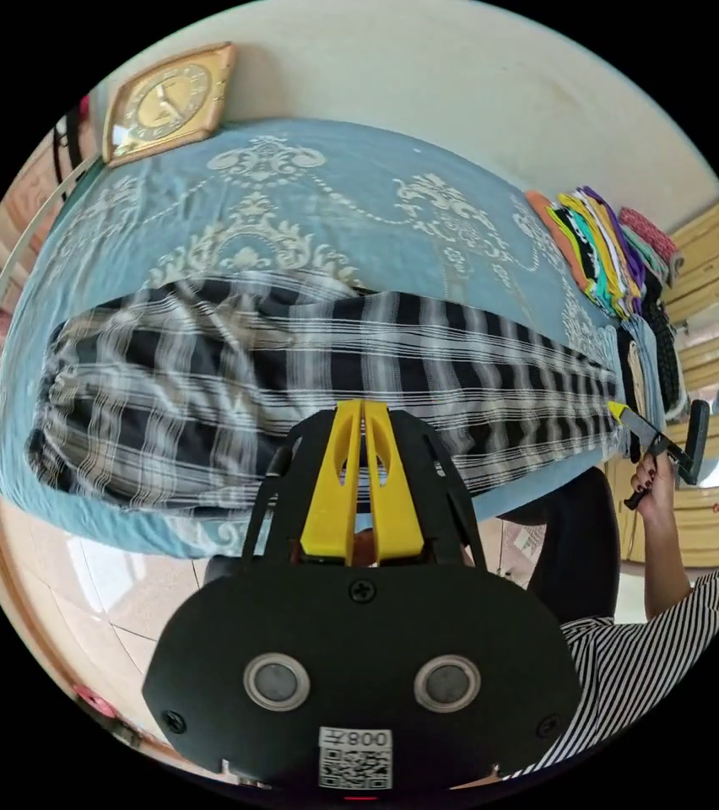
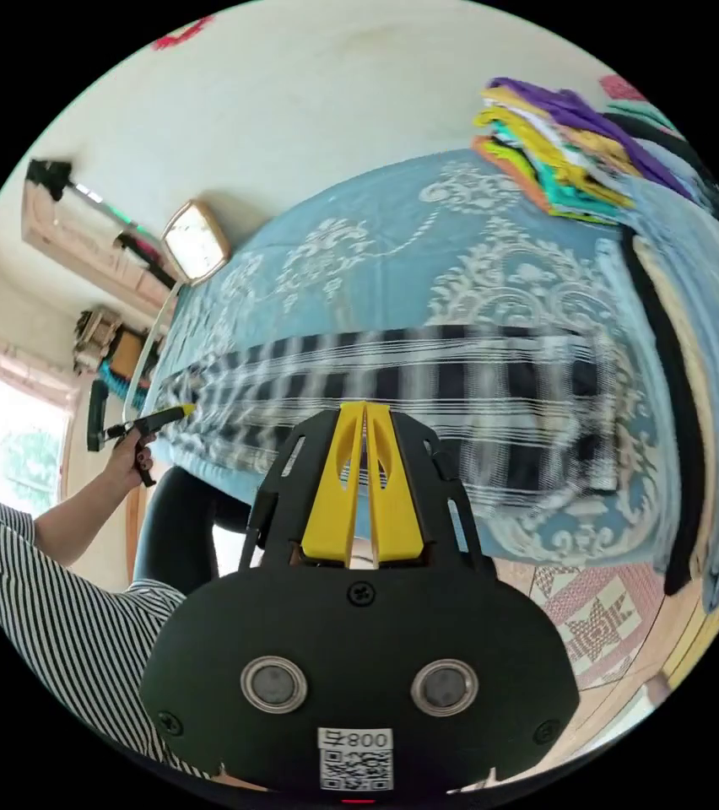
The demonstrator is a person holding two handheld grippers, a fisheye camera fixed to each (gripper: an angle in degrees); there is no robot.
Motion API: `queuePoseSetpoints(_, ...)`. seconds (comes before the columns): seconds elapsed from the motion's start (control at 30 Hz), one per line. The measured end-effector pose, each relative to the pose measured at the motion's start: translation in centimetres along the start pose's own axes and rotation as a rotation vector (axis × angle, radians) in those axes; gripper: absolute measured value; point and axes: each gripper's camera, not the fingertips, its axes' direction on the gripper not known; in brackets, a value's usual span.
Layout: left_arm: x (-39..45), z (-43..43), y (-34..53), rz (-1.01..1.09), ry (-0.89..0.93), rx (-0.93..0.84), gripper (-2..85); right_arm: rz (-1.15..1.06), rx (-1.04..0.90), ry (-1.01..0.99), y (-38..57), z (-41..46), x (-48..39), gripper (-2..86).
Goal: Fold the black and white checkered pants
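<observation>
The black and white checkered pants (image 1: 292,380) lie stretched out flat along the near edge of a blue patterned bedspread (image 1: 334,194). In the left gripper view my left gripper (image 1: 363,405) hovers over the middle of the pants, its yellow jaws pressed together with nothing between them. A hand holds my right gripper (image 1: 618,412) at the leg end. In the right gripper view the pants (image 2: 427,396) run across the bedspread (image 2: 376,245), and my right gripper (image 2: 364,407) is shut and empty above them. My left gripper (image 2: 181,411) points at the waist end.
A stack of folded colourful clothes (image 1: 604,245) (image 2: 562,160) sits at the leg end of the bed. A framed clock (image 1: 165,101) (image 2: 195,240) leans against the wall. A dark chair back (image 1: 570,540) and a striped sleeve (image 2: 22,574) are beside the bed's near edge.
</observation>
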Motion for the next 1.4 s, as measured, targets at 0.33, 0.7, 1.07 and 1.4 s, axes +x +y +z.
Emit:
queuePoseSetpoints(0.33,-13.7,-1.6,3.9,-0.109,0.129,-0.015,1.4,-0.307,-0.326,0.014,-8.2,10.6,-16.2,0.1)
queuePoseSetpoints(0.7,-16.4,-1.2,-4.2,0.169,0.134,0.081,8.2,-0.448,-0.306,-0.039,-20.1,9.6,-25.4,0.1)
queuePoseSetpoints(1.07,-22.9,-1.6,-1.4,0.152,0.06,0.105,0.9,-0.486,-0.366,-0.117,-24.7,10.5,-31.2,0.2)
queuePoseSetpoints(1.4,-28.9,-3.3,3.6,0.109,0.132,0.184,0.4,-0.53,-0.283,-0.243,-31.4,5.8,-36.3,0.6)
